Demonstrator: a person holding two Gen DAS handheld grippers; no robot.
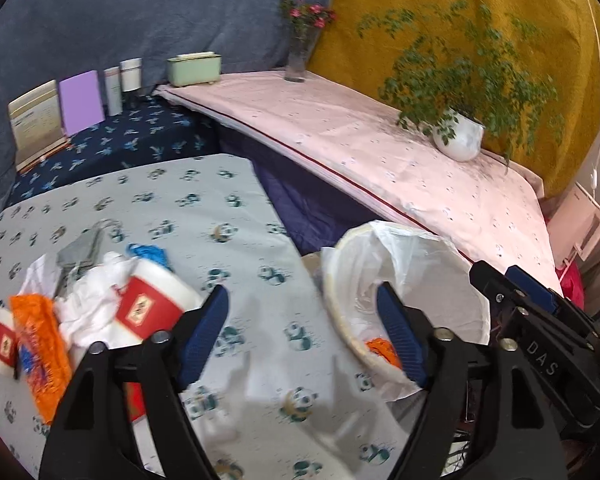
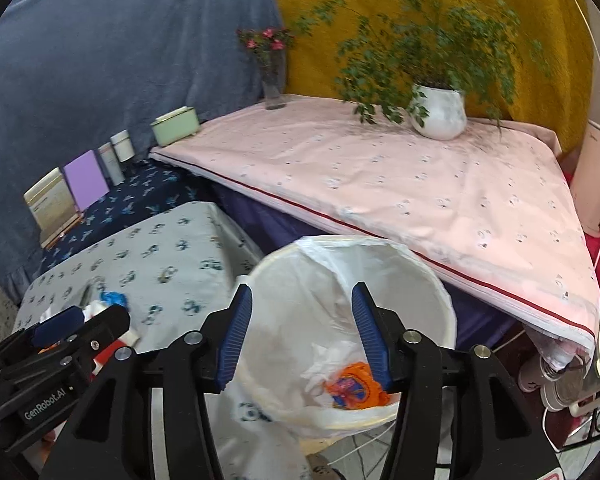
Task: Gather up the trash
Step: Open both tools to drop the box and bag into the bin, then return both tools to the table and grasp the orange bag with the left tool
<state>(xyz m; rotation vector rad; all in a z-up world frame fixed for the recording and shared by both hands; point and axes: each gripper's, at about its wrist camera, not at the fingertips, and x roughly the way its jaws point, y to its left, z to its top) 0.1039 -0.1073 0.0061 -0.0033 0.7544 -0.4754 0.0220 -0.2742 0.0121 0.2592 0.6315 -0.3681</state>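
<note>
A white bin with a plastic liner (image 2: 420, 280) stands beside the panda-print table (image 1: 228, 208); it also shows in the left wrist view (image 1: 452, 280). An orange wrapper (image 2: 352, 386) and white tissue (image 2: 328, 356) lie inside it. On the table lie a red-and-white paper cup (image 1: 152, 304), an orange wrapper (image 1: 40, 344), crumpled white tissue (image 1: 88, 300), a blue scrap (image 1: 150, 254) and a second cup (image 1: 2, 340). My left gripper (image 1: 302, 332) is open and empty over the table edge. My right gripper (image 2: 302, 336) is open and empty above the bin.
A pink-covered table (image 2: 420, 184) behind the bin carries a potted plant (image 2: 438, 114) and a flower vase (image 2: 274, 80). Books (image 1: 80, 102), jars and a green box (image 1: 194, 68) stand at the back left. Bottles (image 2: 560, 376) sit low at the right.
</note>
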